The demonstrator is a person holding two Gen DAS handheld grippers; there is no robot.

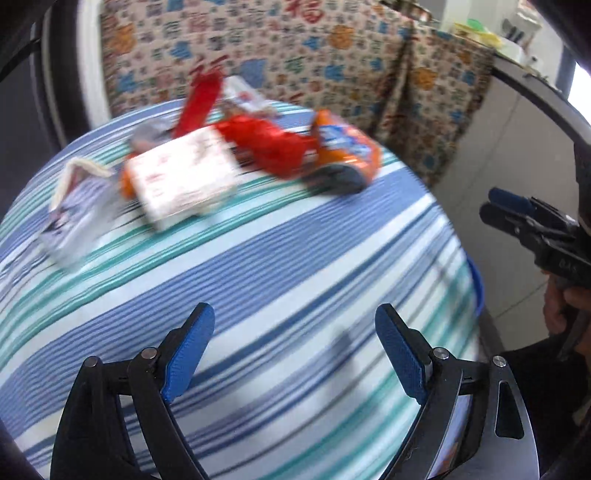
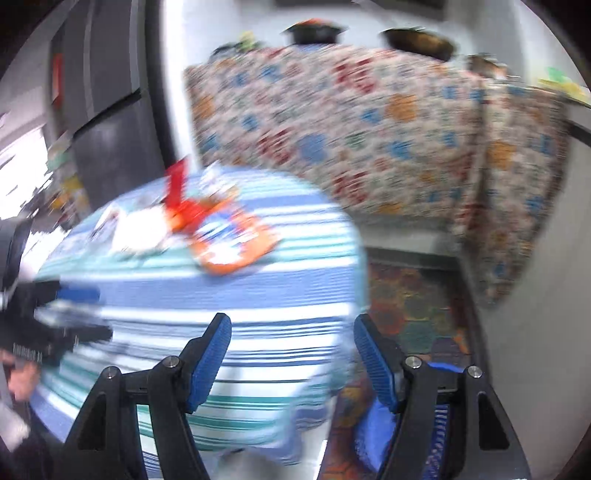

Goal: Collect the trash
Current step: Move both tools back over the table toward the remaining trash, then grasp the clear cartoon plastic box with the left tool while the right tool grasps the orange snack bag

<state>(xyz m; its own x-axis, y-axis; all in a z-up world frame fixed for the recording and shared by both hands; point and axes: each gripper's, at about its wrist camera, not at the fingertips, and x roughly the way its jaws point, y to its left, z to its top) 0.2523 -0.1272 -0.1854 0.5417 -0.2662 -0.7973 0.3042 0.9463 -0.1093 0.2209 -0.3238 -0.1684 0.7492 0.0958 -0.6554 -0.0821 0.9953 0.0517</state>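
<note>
A pile of trash lies at the far side of a striped tablecloth (image 1: 295, 266): a white carton (image 1: 181, 177), a red wrapper (image 1: 266, 140), an orange snack bag (image 1: 343, 147) and a silvery torn packet (image 1: 74, 218). My left gripper (image 1: 295, 343) is open and empty, over the cloth short of the pile. My right gripper (image 2: 291, 354) is open and empty at the table's right edge; it also shows in the left wrist view (image 1: 517, 210). In the blurred right wrist view the orange bag (image 2: 232, 243) and the red wrapper (image 2: 181, 199) lie ahead to the left.
A patterned cloth (image 1: 295, 59) covers furniture behind the table, with bowls (image 2: 314, 31) on top. A blue bin (image 2: 376, 424) stands on a patterned floor mat (image 2: 413, 295) at the table's right edge. A dark cabinet (image 2: 107, 129) stands at the left.
</note>
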